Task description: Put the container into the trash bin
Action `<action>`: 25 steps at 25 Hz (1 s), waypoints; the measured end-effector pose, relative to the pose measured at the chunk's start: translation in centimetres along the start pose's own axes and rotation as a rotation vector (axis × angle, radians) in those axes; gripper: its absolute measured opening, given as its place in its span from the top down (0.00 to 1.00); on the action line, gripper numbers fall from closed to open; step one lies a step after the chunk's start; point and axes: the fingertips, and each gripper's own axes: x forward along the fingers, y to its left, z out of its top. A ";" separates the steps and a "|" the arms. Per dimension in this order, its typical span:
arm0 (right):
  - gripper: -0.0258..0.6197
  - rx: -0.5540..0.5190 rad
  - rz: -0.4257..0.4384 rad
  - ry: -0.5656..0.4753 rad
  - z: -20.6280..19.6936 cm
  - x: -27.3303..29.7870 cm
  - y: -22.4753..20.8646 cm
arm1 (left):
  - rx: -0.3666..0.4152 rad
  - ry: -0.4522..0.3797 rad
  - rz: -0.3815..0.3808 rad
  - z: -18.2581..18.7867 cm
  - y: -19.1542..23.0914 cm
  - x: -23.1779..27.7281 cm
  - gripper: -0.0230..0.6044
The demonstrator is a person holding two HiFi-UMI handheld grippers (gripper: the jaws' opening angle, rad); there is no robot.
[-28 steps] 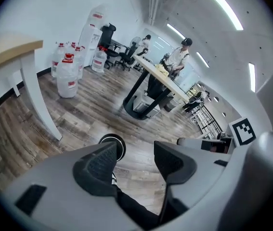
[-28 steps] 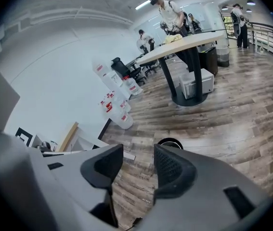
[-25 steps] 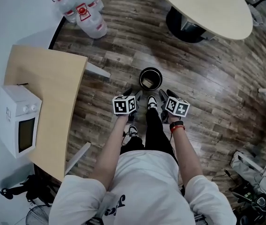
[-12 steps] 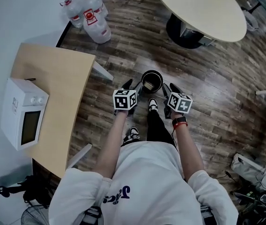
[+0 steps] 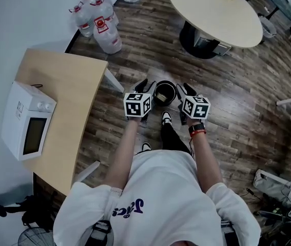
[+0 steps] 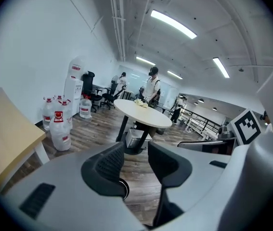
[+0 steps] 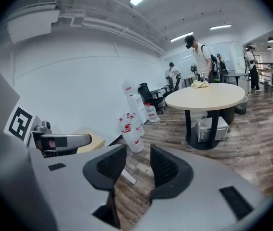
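The left claw [image 6: 134,153] is partly spread and closing. There is nothing between its two sides, only air and the dark wooden floor [image 5: 237,86] far below. The right claw [image 7: 137,158] is the same: partly spread, closing, and pinching nothing.

From the head view, the round black trash bin [image 5: 165,82] stands on the floor between the two claws. A pale thing [image 5: 161,91] lies inside it. I think this is the container, but it is too small to be sure. If it is, the job looks done, because the container is in the bin and no claw holds it.

What could go wrong now? The person's black and white shoe [image 5: 166,118] is just beside the bin. A step forward could kick the bin over, and the container could roll out onto the floor. The bin looks small and light, so a small bump may be enough.

The two claws are also near each other, one on each side of the bin. If they swing in, they could bang together or hit the rim.
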 end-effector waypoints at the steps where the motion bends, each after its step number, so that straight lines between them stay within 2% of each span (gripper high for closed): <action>1: 0.70 -0.001 0.006 -0.010 0.4 -0.3 0.4 | 0.008 -0.010 -0.001 0.4 -0.1 -0.5 0.70; 11: 0.79 -0.043 0.004 -0.099 3.0 -4.2 2.8 | 0.071 -0.081 -0.006 3.3 -2.2 -4.3 0.75; 18: 0.85 -0.088 -0.019 -0.167 4.0 -6.6 4.3 | 0.100 -0.115 -0.035 3.6 -3.7 -6.4 0.82; 25: 0.92 -0.087 -0.034 -0.230 5.0 -8.6 5.4 | 0.121 -0.161 -0.019 3.8 -3.8 -8.3 0.89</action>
